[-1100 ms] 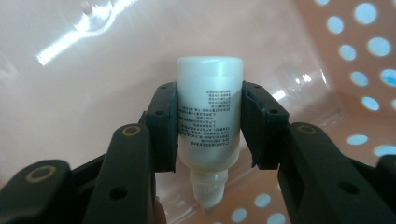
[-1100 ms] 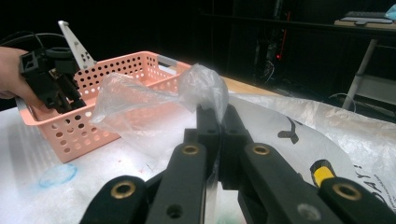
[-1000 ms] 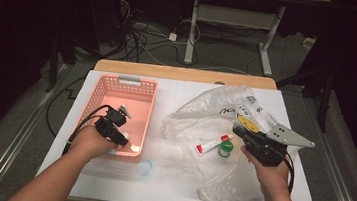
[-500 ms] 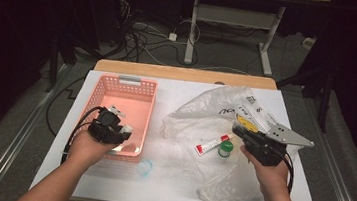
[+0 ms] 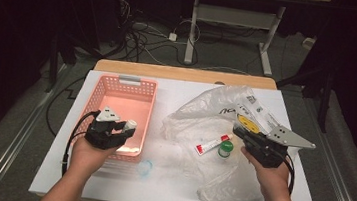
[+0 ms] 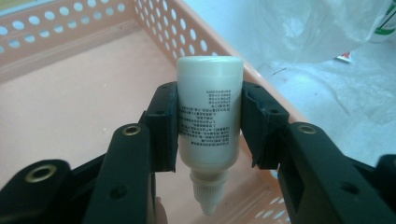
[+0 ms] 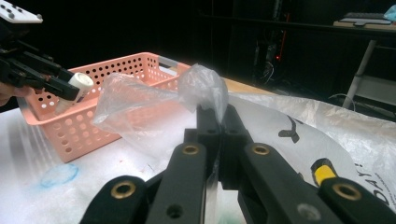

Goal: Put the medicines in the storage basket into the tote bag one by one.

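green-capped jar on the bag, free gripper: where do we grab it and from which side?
Probably from straight above, gripper across the green cap: the jar seems to stand upright with the cap topmost. The red-and-white tube lies close on its left, so set the jaws toward and away from the person rather than left-right. It sits on crinkled plastic bag, so it may wobble.

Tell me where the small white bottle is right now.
The small white bottle is clamped between the left gripper's fingers, at the left of the high view, over the near right corner of the pink basket.
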Available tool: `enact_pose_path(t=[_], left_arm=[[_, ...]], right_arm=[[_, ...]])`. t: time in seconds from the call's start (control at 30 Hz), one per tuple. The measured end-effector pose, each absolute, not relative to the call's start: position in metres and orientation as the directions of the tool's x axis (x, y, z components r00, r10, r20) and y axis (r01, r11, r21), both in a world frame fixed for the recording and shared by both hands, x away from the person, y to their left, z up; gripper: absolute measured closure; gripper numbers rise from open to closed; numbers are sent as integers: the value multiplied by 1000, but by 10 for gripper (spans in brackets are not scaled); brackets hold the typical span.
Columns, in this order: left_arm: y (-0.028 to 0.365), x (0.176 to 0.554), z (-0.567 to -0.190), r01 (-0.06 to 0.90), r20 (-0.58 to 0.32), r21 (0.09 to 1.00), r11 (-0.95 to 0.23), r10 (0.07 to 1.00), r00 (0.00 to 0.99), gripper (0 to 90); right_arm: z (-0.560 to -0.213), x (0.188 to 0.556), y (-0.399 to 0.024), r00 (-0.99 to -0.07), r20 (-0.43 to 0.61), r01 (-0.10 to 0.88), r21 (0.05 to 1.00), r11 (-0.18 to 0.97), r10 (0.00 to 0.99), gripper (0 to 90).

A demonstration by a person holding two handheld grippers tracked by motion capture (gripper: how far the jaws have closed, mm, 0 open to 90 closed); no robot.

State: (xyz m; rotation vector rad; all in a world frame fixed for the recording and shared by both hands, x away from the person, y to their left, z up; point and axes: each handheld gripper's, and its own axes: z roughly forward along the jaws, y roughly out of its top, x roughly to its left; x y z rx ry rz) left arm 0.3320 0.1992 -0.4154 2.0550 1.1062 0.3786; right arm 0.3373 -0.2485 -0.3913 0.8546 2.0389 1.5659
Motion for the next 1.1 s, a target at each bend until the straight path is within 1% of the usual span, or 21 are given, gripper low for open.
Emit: enact_pose_path(t=[0.1, 0.17, 0.37, 0.47, 0.63, 0.7, 0.93, 1.1], left_arm=[[199, 326, -415, 552, -67, 765, -331, 812, 580, 578], [201, 324, -414, 535, -95, 789, -304, 799, 594, 578], [205, 316, -410, 472, -104, 846, -248, 792, 602, 579], [210, 314, -411, 461, -148, 864, -201, 775, 615, 578], [210, 309, -407, 430, -161, 888, -164, 765, 624, 579], [208, 306, -403, 411, -147, 897, -162, 768, 624, 578], [205, 297, -387, 359, -152, 925, -123, 747, 647, 579], [199, 295, -387, 359, -173, 927, -107, 727, 664, 578]], right_arm=[[-391, 337, -248, -721, 27, 205, 963, 176, 692, 900], [-391, 337, -248, -721, 26, 204, 963, 177, 693, 900], [-391, 337, -249, -718, 24, 201, 964, 174, 695, 900], [-391, 337, -249, -719, 17, 194, 965, 178, 694, 900], [-393, 338, -250, -716, 16, 193, 965, 177, 697, 900], [-392, 338, -250, -718, 18, 194, 965, 176, 696, 900], [-392, 337, -250, -721, 14, 192, 965, 180, 693, 900], [-391, 338, -249, -729, 12, 191, 964, 187, 684, 900]])
